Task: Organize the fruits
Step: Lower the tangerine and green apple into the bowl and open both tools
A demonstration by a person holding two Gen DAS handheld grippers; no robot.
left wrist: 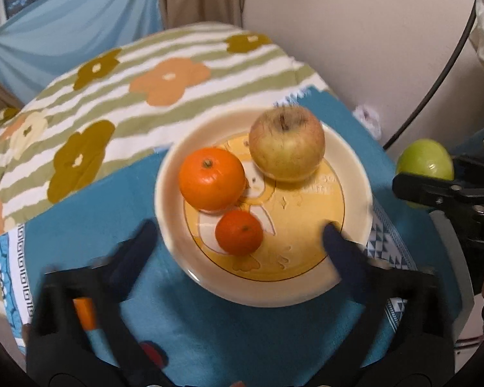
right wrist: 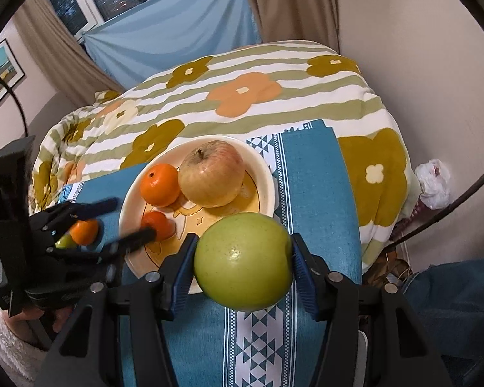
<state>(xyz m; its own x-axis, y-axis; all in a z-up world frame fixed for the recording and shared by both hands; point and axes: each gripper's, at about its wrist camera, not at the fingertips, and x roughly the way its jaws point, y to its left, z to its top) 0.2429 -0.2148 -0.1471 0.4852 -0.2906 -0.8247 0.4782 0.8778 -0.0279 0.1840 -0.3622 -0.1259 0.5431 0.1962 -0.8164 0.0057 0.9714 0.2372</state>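
So the green apple [right wrist: 243, 262] is clamped between the right gripper [right wrist: 242, 266]'s blue pads, hanging just over the near rim of the cream plate [right wrist: 267, 174], which sits on a blue patterned cloth [right wrist: 319, 193] laid over a flowery blanket [right wrist: 242, 96]. The plate lies ahead and slightly left of that apple, and the free spot looks to be the near right part of the dish. Already on it: a yellowish-red apple [left wrist: 287, 143], a big orange [left wrist: 211, 177] and a small mandarin [left wrist: 238, 232]. The left gripper [left wrist: 238, 238] has its jaws spread wide around that mandarin, not touching it as far as I can see. There's some writing on the plate's picture, but it's too blurry to read.
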